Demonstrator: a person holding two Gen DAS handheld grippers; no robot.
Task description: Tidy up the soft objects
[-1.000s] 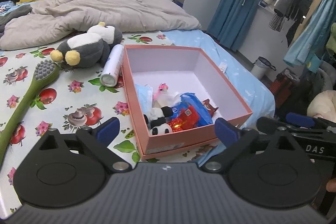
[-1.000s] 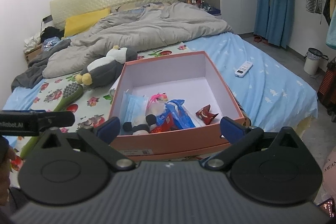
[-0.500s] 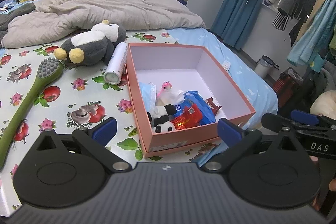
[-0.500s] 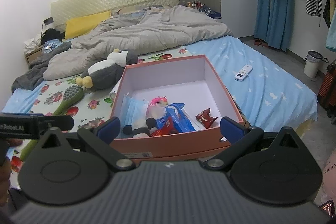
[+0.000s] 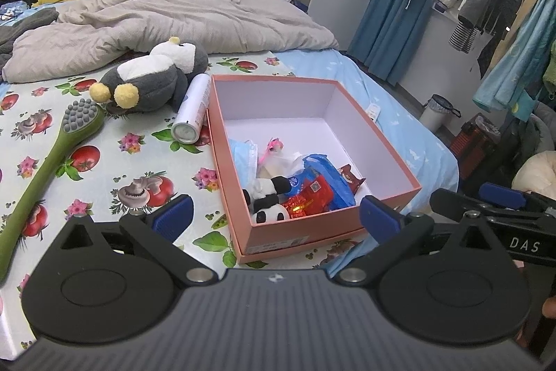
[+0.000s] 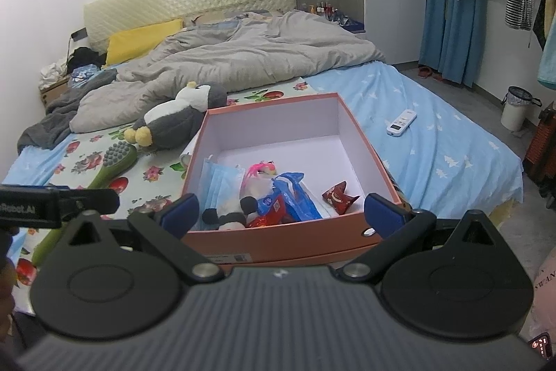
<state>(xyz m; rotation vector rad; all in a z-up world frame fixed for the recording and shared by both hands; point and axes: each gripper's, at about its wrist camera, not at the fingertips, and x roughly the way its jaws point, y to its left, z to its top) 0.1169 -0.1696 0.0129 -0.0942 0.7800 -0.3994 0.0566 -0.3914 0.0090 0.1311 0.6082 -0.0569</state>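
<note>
A pink open box [image 5: 312, 233] [image 6: 278, 240] sits on the bed's floral cloth. Inside lie a small panda plush [image 5: 267, 199] [image 6: 229, 212], a blue face mask [image 5: 245, 159] [image 6: 220, 185], a pink-haired toy [image 5: 274, 146] [image 6: 262, 169] and blue and red snack packets [image 5: 319, 186] [image 6: 295, 195]. A grey and white penguin plush [image 5: 153, 77] [image 6: 173, 122] lies left of the box. My left gripper [image 5: 274, 218] stands open in front of the box, empty. My right gripper [image 6: 281, 211] is open too, holding nothing, near the box's front wall.
A white spray can [image 5: 193, 110] lies between penguin and box. A green long-handled brush [image 5: 52, 162] [image 6: 111, 164] rests on the cloth at left. A rumpled grey duvet [image 5: 173, 19] covers the far bed. A white remote [image 6: 401, 123] lies on the blue sheet. A bin [image 6: 517, 108] stands on the floor.
Both grippers have drawn back and risen slightly, so the box and penguin look a little farther away. Both stay open and nothing on the bed has moved.
</note>
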